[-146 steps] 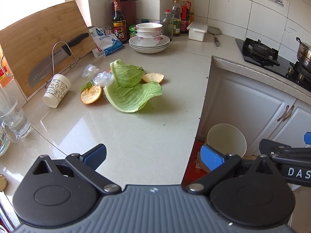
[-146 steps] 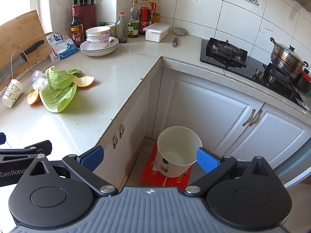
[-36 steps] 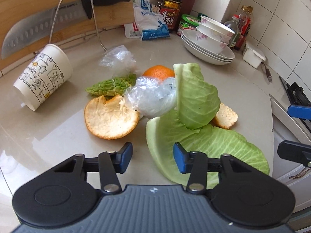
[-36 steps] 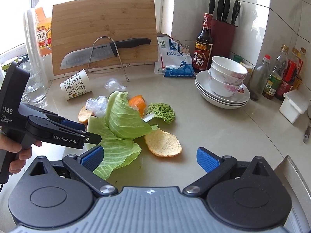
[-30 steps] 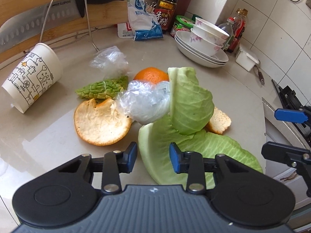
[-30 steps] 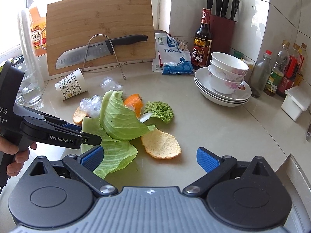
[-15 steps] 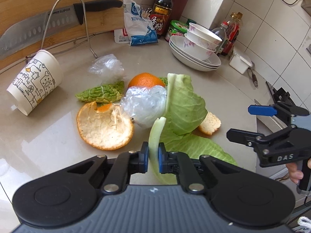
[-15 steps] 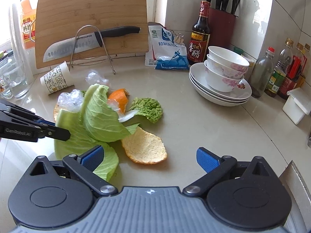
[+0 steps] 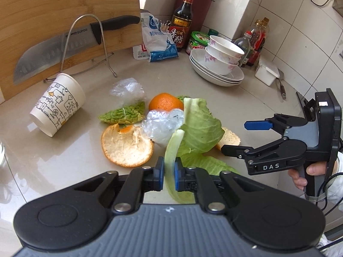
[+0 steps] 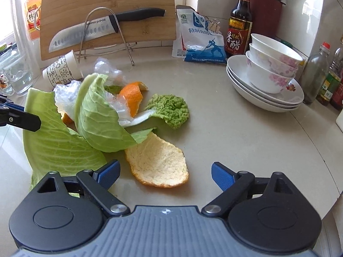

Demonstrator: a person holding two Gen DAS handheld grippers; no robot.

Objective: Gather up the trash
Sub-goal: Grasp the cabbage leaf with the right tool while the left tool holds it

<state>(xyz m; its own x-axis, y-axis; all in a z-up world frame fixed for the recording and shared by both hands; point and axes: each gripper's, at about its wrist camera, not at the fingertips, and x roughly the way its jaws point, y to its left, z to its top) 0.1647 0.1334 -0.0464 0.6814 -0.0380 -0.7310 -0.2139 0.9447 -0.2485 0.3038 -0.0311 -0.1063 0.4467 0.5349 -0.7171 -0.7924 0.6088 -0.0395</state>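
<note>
A pile of scraps lies on the counter: cabbage leaves (image 9: 201,126), orange peels (image 9: 126,147), crumpled clear plastic (image 9: 163,122) and a tipped paper cup (image 9: 57,105). My left gripper (image 9: 169,175) is shut on the thick pale edge of the large cabbage leaf (image 10: 53,141), which is lifted on edge. My right gripper (image 10: 165,173) hovers low over an orange peel (image 10: 158,162) that lies inner side up. Its jaws are closing; the peel sits between the pads, which do not touch it. From the left wrist view, the right gripper (image 9: 240,137) reaches toward the pile.
A cutting board (image 10: 107,6) with a knife (image 10: 103,27) on a wire stand leans at the back. Stacked bowls on plates (image 10: 268,79), a dark sauce bottle (image 10: 240,23), a salt bag (image 10: 199,40) and glass cups (image 10: 17,72) ring the pile. A hand (image 9: 308,173) holds the right gripper.
My left gripper closed on the cabbage leaf's edge and raised it off the counter. The right gripper came down and closer to the orange peel, its jaws narrowing slightly.
</note>
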